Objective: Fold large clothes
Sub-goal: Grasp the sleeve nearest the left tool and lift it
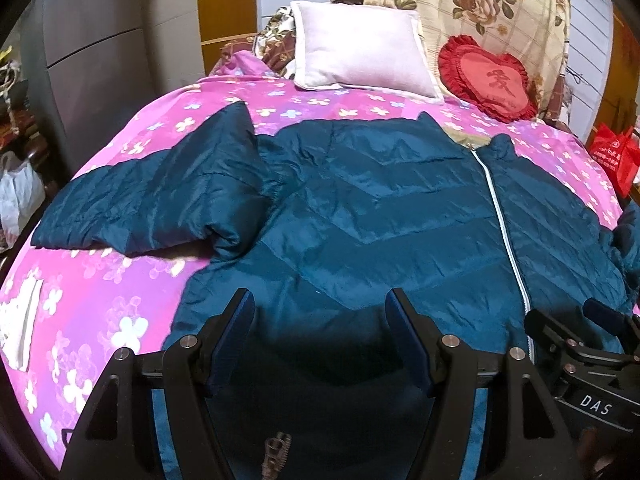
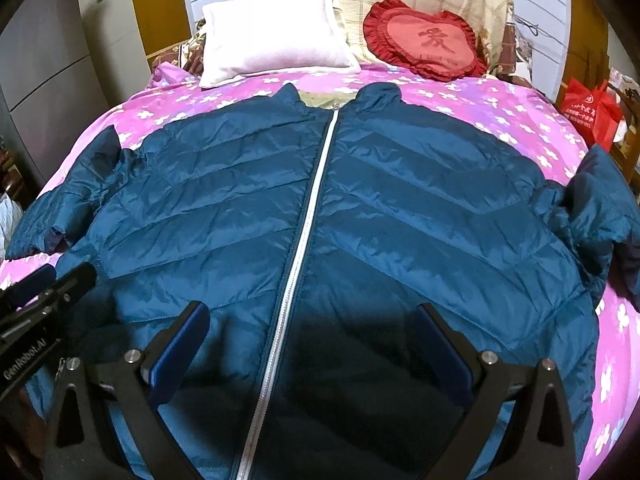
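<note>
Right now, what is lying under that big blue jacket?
The blue jacket lies zipped and front-up on a pink flowered bedsheet, which shows all around it. A yellowish patch shows inside the open collar. Whatever sits beneath the jacket's body is covered.

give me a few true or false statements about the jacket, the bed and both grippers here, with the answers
1. The jacket lies front up with its zipper closed. True.
2. The left gripper is clamped on the jacket's hem. False: its jaws stand wide open with nothing between them.
3. The right gripper is open above the lower part of the jacket. True.
4. The heart-shaped cushion is blue. False: it is red.
5. A pale pillow sits at the head of the bed, left of the cushion. True.
6. The bedsheet is plain white. False: it is pink with a flower print.
</note>
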